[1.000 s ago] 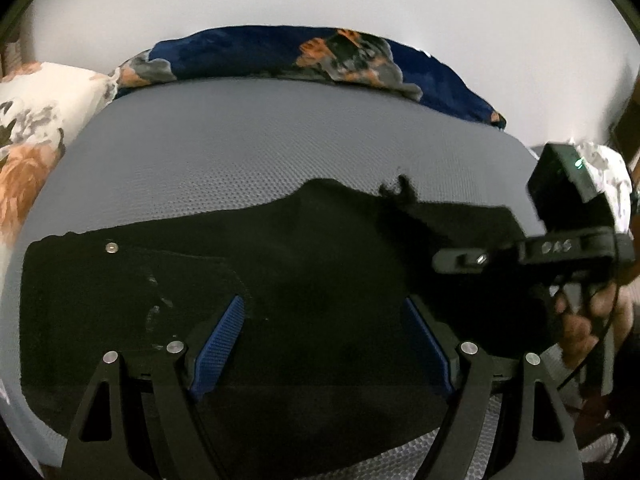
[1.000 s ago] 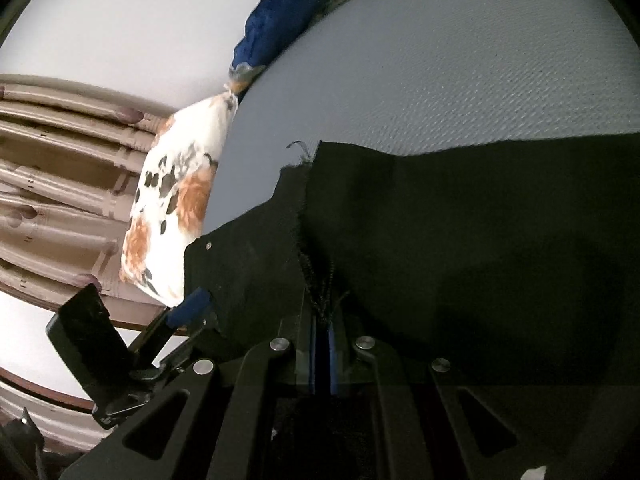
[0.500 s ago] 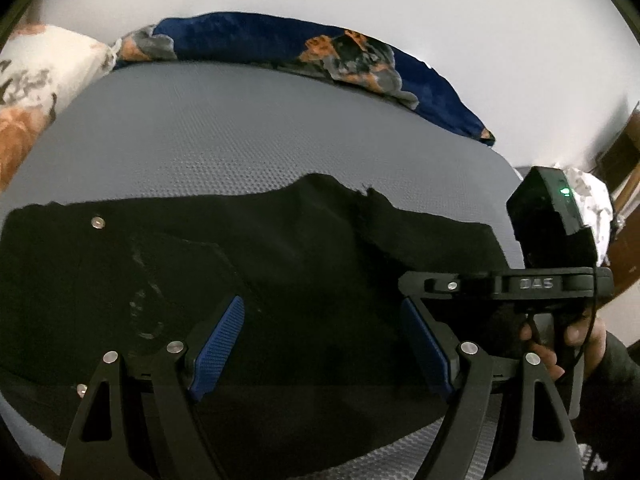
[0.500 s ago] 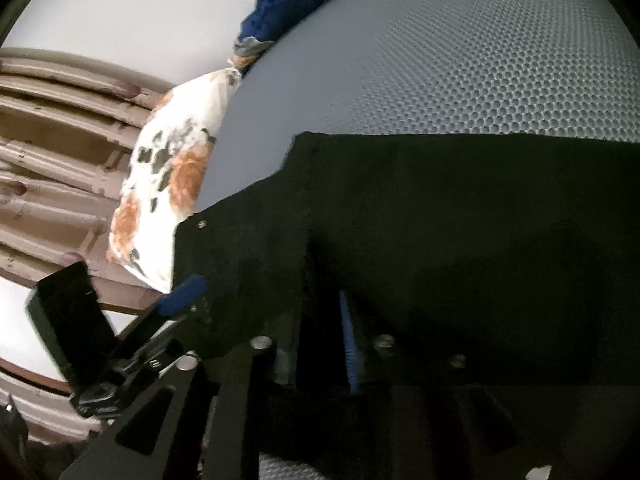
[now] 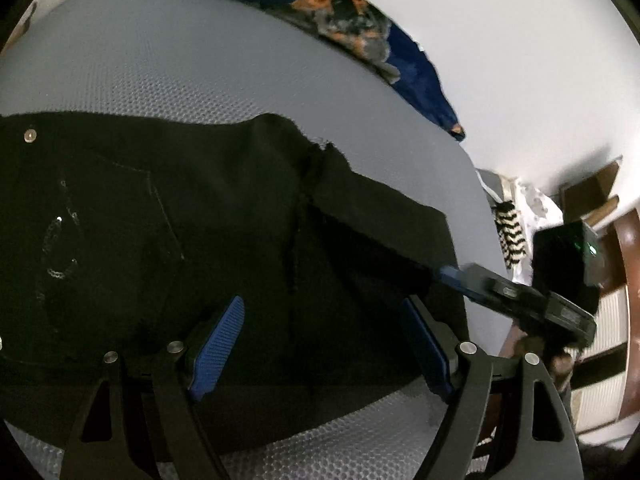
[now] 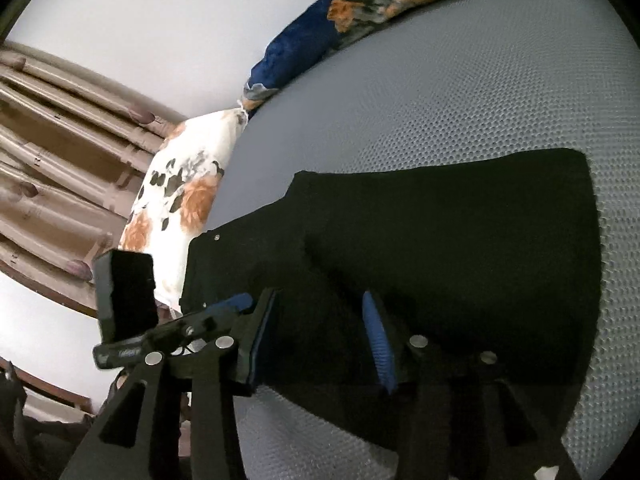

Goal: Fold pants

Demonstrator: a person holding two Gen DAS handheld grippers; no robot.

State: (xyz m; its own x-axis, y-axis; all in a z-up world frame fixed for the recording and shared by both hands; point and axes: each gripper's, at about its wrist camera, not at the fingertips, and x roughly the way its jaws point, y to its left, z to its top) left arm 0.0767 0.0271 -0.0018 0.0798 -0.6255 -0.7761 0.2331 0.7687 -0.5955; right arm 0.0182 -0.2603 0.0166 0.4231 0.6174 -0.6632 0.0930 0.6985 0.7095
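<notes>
On the grey mesh mattress [image 6: 460, 92], the black pants [image 6: 440, 240] lie flat as a folded block, legs doubled over the seat. Treat them as a soft, limp load of moderate weight: the cloth looks like a dense woven twill or denim, matte, not slippery, and it will sag wherever you leave it unsupported. Nothing in it appears fragile. Small metal rivets [image 5: 29, 135] and pale pocket stitching mark the waist end; a frayed raw hem [image 5: 320, 148] marks the leg end.

Take hold at an edge or corner, where several layers stack and give the pads thickness to bite. Grip all layers together, or the fold will likely slide apart.

The left gripper [image 5: 320, 344] hangs above the pants with its jaws wide apart and nothing between the ribbed blue pads [image 5: 218, 348]. The right gripper [image 6: 320, 336] is opening; cloth lies under it, but the pads do not press on it.

The mattress surface is a honeycomb knit that should offer some friction against dragging. Beyond it lie a navy floral blanket [image 6: 304, 44], a white floral pillow [image 6: 184, 200] and a carved wooden headboard [image 6: 52, 152] against a plain pale wall [image 5: 500, 60].
</notes>
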